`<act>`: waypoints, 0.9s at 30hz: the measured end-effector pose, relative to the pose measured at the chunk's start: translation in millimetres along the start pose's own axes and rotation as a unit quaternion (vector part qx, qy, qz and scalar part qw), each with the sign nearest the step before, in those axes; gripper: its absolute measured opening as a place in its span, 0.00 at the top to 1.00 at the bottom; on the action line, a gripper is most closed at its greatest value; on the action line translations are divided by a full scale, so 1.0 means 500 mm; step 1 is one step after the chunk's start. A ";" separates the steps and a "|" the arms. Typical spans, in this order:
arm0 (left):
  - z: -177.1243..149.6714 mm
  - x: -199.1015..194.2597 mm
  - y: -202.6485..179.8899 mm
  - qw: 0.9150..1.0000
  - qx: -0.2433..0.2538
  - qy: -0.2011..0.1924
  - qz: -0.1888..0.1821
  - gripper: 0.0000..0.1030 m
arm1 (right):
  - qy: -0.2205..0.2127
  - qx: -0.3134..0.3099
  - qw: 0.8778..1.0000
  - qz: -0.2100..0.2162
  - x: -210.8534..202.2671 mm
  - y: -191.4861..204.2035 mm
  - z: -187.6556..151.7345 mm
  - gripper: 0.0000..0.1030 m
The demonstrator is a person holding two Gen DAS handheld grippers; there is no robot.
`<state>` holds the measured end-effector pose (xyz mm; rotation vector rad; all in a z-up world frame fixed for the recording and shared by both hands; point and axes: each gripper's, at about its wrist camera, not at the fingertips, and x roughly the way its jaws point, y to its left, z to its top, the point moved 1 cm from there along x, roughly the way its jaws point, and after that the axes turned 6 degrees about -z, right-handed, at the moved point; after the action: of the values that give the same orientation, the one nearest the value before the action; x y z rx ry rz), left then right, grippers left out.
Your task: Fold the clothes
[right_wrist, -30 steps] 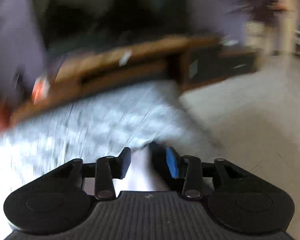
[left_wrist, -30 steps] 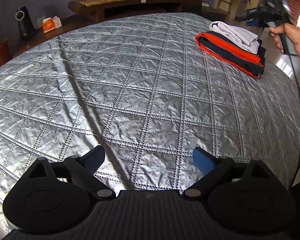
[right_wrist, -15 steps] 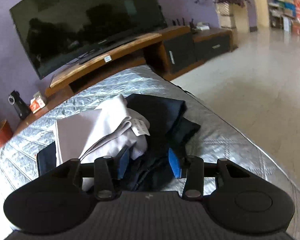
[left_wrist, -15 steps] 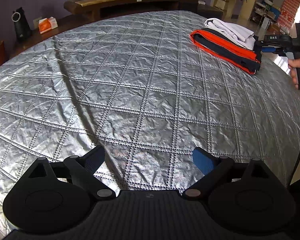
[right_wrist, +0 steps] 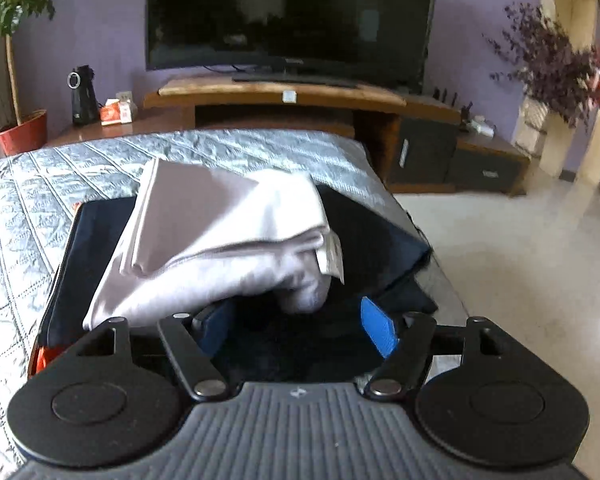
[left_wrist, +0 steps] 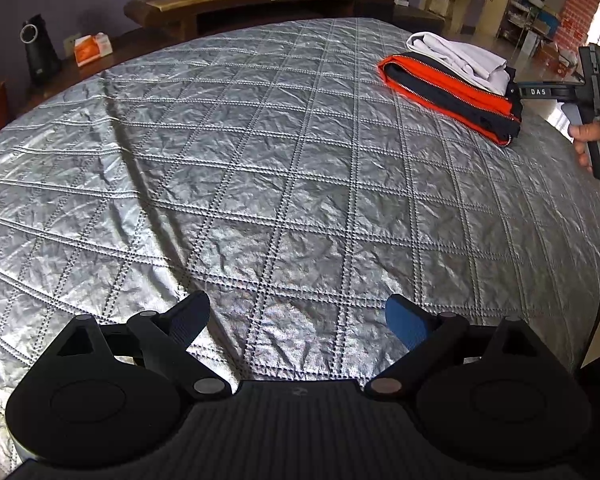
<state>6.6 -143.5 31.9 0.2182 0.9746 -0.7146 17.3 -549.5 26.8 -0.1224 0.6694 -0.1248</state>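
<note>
A pile of folded clothes lies at the far right of the silver quilted bed cover: a black and orange jacket with a pale grey garment on top. My left gripper is open and empty, low over the near part of the cover. My right gripper is open at the near edge of the pile, its fingers either side of dark cloth, just under the pale grey garment. In the left wrist view the right gripper's body reaches the pile from the right.
A wooden TV stand with a large TV stands past the bed. A black speaker, an orange box and a potted plant sit at the far left. Bare tiled floor lies to the right of the bed.
My right gripper has moved in closer to the pile and opened wider, so the clothes fill more of its view. My left gripper has stayed open and nearly still.
</note>
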 end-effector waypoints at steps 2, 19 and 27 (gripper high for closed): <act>0.001 -0.001 0.001 1.000 -0.002 -0.001 0.000 0.06 | 0.005 -0.012 1.000 0.007 -0.002 0.001 0.006 0.66; 0.003 0.000 -0.002 1.000 0.000 -0.001 0.000 0.06 | -0.009 -0.092 0.981 -0.172 -0.037 -0.013 0.016 0.51; 0.003 0.007 -0.005 1.000 -0.002 0.003 -0.003 0.06 | -0.052 0.062 0.995 -0.053 -0.044 -0.006 0.070 0.52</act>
<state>7.1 -147.7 30.3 0.2131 0.9830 -0.7181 21.6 -546.7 67.8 -0.0436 0.5504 -0.2603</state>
